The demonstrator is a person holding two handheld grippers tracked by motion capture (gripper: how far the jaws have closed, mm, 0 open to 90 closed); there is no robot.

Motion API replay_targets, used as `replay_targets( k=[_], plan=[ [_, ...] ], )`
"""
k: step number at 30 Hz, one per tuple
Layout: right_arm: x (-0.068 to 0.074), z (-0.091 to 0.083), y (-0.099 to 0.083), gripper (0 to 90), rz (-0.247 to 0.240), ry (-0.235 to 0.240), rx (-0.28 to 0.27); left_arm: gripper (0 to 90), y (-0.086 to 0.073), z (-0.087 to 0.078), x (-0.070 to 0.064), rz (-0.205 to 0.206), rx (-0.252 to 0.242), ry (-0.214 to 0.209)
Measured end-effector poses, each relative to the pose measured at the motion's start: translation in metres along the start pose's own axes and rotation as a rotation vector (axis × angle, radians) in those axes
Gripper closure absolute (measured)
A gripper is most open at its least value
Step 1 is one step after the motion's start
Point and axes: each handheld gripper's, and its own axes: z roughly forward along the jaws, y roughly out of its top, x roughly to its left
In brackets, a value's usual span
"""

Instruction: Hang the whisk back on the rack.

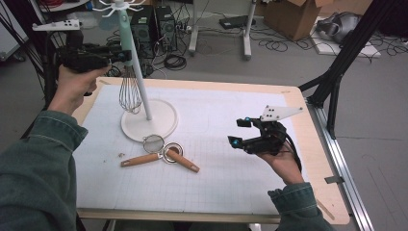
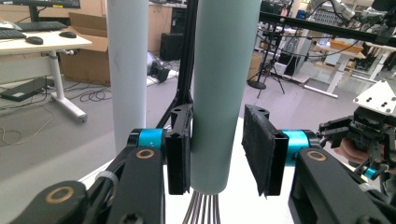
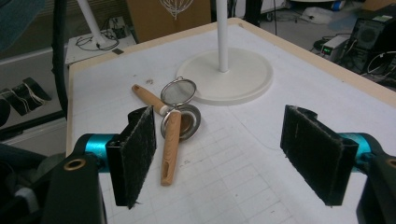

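Whisk point(image 1: 129, 82) with a mint handle hangs upright beside the white stand's pole point(image 1: 143, 91), its handle between the left gripper point(image 2: 219, 154) pads: one touches, the other stands just clear. Right gripper point(image 1: 239, 132) hovers with jaws wide apart near two wooden-handled strainers point(image 1: 161, 154) crossed on the table point(image 1: 231, 173).

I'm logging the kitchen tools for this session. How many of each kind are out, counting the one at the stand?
Whisk, mint handle, between the left gripper jaws by the stand: 1
Wooden-handled strainers lying crossed on the table: 2
Total: 3 utensils
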Motion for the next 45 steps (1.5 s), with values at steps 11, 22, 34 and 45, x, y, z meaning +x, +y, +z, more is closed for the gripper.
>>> replay_targets(
  k=[11,22,34,45],
  plan=[
    [-0.002,-0.002,0.000,26.1,-0.002,-0.012,-0.008,52.3,0.003,-0.014,-0.006,0.018,-0.007,-0.006],
    [-0.001,0.000,0.003,26.1,-0.010,-0.008,-0.001,84.8,0.020,-0.025,-0.028,0.093,0.010,-0.058],
    [0.001,0.003,0.004,26.0,-0.023,0.007,0.014,89.6,0.038,-0.016,-0.044,0.121,0.011,-0.098],
    [0.000,-0.007,-0.005,25.8,0.000,0.004,-0.005,89.7,0.046,-0.009,-0.054,0.129,0.018,-0.129]
  ],
)
